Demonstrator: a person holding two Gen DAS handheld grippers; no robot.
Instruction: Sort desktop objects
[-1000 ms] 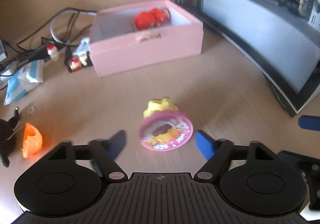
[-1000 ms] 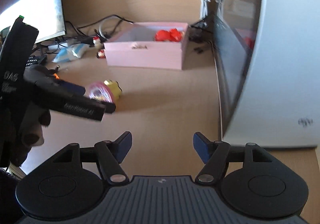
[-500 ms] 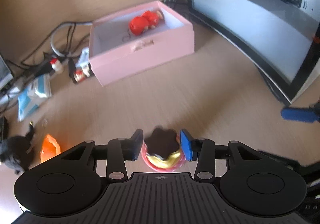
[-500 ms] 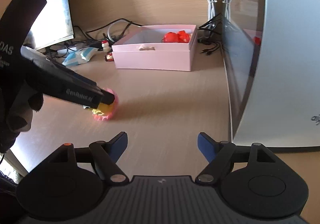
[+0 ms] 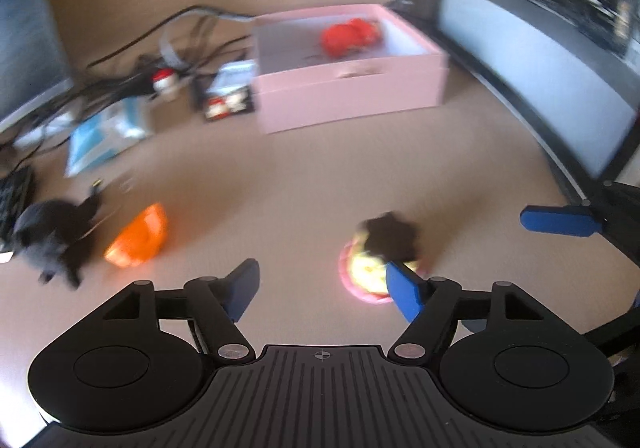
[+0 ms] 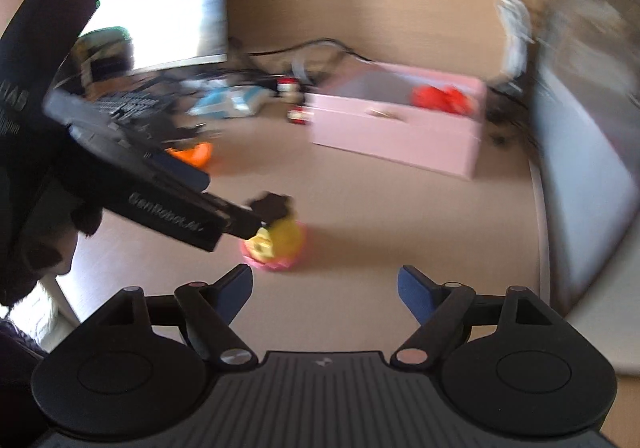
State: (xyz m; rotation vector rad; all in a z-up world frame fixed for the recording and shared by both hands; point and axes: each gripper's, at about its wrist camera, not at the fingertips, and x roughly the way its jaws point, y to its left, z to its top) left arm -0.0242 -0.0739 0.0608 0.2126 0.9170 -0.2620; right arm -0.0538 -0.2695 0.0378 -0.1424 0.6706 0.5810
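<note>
My left gripper is opening, its blue pads spread with nothing between them. The toy cupcake with its dark topping, yellow middle and pink base lies tipped on the counter, just outside my left gripper's right-hand finger, which covers part of its base; the blur keeps me from telling whether the finger touches it. In the right wrist view the same cupcake sits at the tip of my left gripper's black arm.

My right gripper is also opening, pads wide and empty over bare counter, the cupcake beyond its left finger.

Further back stands the open pink box, with a red toy inside it. To the left of the cupcake lies an orange toy, and just beside that a black plush figure. Near the box's left side I see a small red-and-white figurine, a blue-and-white packet and a tangle of cables. A curved monitor runs along the right.
</note>
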